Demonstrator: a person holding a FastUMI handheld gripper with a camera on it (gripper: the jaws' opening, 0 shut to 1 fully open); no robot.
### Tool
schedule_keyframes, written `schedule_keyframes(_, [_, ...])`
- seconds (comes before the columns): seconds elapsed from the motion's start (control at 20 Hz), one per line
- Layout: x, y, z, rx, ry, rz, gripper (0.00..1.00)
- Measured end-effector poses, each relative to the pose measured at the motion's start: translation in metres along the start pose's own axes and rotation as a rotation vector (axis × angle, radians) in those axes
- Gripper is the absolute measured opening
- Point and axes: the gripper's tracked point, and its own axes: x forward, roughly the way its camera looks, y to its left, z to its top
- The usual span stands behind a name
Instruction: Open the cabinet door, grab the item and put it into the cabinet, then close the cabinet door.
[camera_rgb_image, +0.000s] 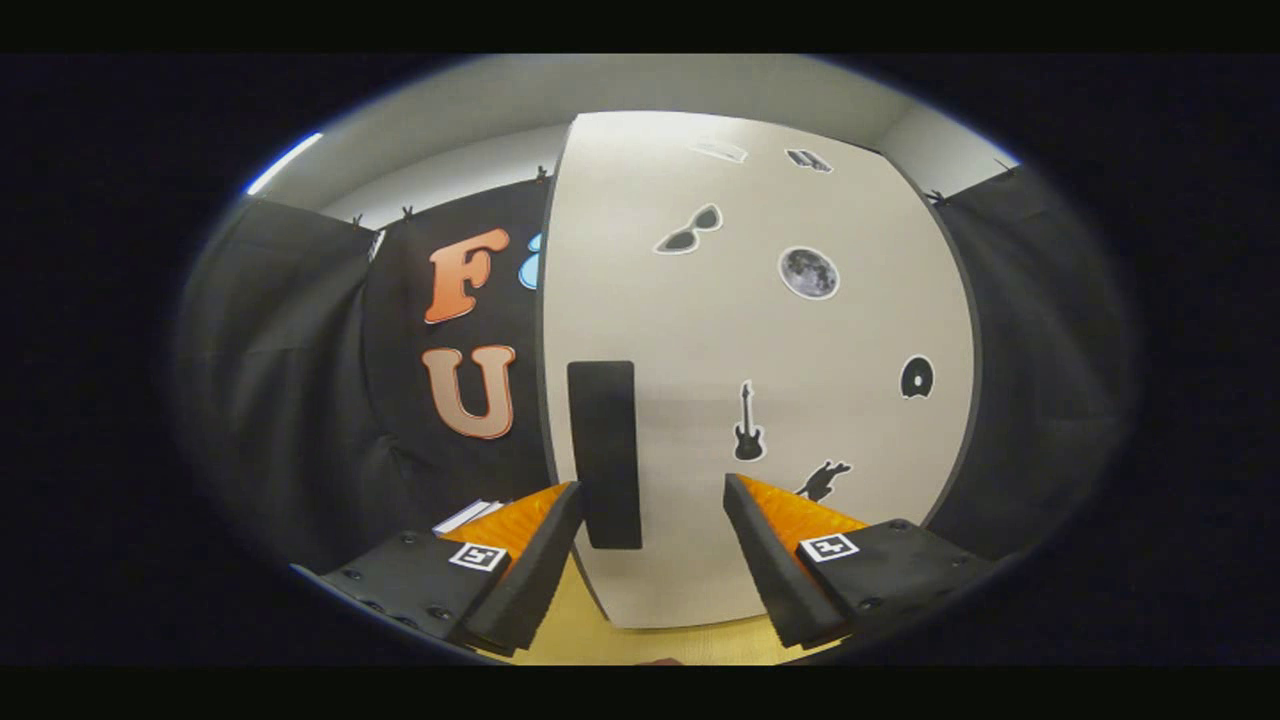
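Gripper view: gripper (652, 500) fingers spread wide, nothing between the pads, aimed at the cabinet door (760, 400). Door is shut, pale, facing the camera square-on and standing on the tabletop (640, 640). Its dark handle (604, 453) is a vertical bar (long axis straight up-down) near the door's left edge, just ahead of the fingers and closer to the left one; no contact. Stickers on the door: sunglasses (690, 231), moon (808, 273), guitar (748, 424). Something white (465, 516) sits beyond the left finger, mostly hidden.
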Motion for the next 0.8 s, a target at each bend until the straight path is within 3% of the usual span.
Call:
schedule_keyframes(0.4, [0.018,0.003,0.002,-0.011,-0.004,-0.009,0.91])
schedule_keyframes(0.8, [-0.064,-0.029,0.028,-0.023,-0.072,-0.006,0.92])
